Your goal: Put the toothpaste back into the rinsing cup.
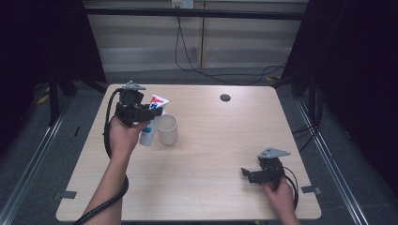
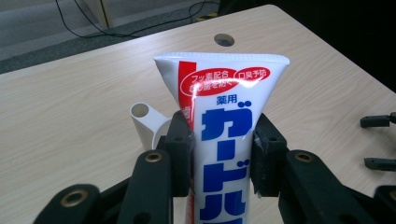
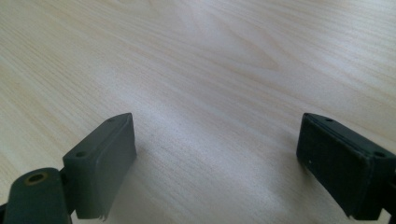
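Pretty much the only clutter is around the white cup (image 1: 167, 129): the toothpaste tube (image 1: 151, 123) stands touching its left side, clamped in the left gripper (image 1: 141, 114). Right of the cup the table (image 1: 216, 140) is bare wood, wide open until the right gripper (image 1: 247, 174), far off toward the near right corner.

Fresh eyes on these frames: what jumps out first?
The white toothpaste tube with bold blue and red Japanese lettering, clamped between the left gripper fingers at the table's far left, flat crimped end up. Right beside it stands a white cup. At the near right, the right gripper rests low over the bare wooden table with its fingers wide apart and nothing between them.
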`<state>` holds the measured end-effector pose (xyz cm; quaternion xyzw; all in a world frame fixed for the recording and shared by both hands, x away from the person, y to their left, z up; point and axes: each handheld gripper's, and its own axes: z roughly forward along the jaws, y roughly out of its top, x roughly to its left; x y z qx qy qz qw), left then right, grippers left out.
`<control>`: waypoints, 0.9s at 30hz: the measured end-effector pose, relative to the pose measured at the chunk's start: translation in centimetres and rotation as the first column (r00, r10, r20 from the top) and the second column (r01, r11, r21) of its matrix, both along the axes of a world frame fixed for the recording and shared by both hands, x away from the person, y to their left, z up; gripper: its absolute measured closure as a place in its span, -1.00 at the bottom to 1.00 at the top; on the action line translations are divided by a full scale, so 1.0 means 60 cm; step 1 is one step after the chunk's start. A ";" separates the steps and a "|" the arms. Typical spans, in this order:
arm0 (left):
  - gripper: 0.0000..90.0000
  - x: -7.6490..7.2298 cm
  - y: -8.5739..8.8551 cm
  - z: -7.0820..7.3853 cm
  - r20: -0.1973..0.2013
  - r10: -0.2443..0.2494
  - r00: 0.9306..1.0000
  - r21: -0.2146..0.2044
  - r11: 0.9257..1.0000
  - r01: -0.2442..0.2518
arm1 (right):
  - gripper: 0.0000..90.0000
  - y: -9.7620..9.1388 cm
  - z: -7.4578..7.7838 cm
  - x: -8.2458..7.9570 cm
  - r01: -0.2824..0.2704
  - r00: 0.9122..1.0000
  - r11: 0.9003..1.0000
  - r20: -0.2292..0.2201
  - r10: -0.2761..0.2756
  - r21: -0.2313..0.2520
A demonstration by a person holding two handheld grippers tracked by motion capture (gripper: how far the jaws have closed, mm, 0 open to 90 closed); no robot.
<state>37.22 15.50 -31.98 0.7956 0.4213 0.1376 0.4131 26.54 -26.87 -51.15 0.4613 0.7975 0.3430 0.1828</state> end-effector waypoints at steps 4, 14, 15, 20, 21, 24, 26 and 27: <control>0.47 0.006 -0.003 0.002 0.007 0.009 1.000 -0.012 1.000 -0.009 | -0.75 0.000 0.000 0.000 0.000 1.000 1.000 0.000 0.000 0.000; 0.47 0.020 -0.008 0.005 0.009 0.015 1.000 -0.028 0.999 -0.015 | -0.75 0.000 0.000 0.000 0.001 1.000 1.000 0.000 -0.001 0.001; 0.47 0.021 -0.010 0.005 0.013 0.020 1.000 -0.031 0.999 -0.019 | -0.75 0.000 0.000 0.000 0.001 1.000 1.000 0.000 -0.001 0.001; 0.47 0.028 -0.016 0.009 0.014 0.014 1.000 -0.033 0.999 -0.014 | -0.75 0.000 0.000 0.000 0.001 1.000 1.000 0.000 -0.001 0.000; 0.46 0.028 -0.016 0.009 0.014 0.014 1.000 -0.033 0.999 -0.014 | -0.75 0.000 0.000 0.000 0.001 1.000 1.000 0.000 -0.001 0.001; 0.47 0.033 -0.022 0.010 0.010 0.006 1.000 -0.034 0.999 -0.005 | -0.75 0.000 0.000 0.000 0.001 1.000 1.000 0.000 -0.001 0.000; 0.47 0.035 -0.024 0.010 0.010 0.010 1.000 -0.039 0.999 -0.009 | -0.75 0.000 0.000 0.000 0.001 1.000 1.000 0.000 -0.001 0.001; 0.47 0.035 -0.024 0.010 0.010 0.010 1.000 -0.039 0.999 -0.009 | -0.75 0.000 0.000 0.000 0.001 1.000 1.000 0.000 -0.001 0.001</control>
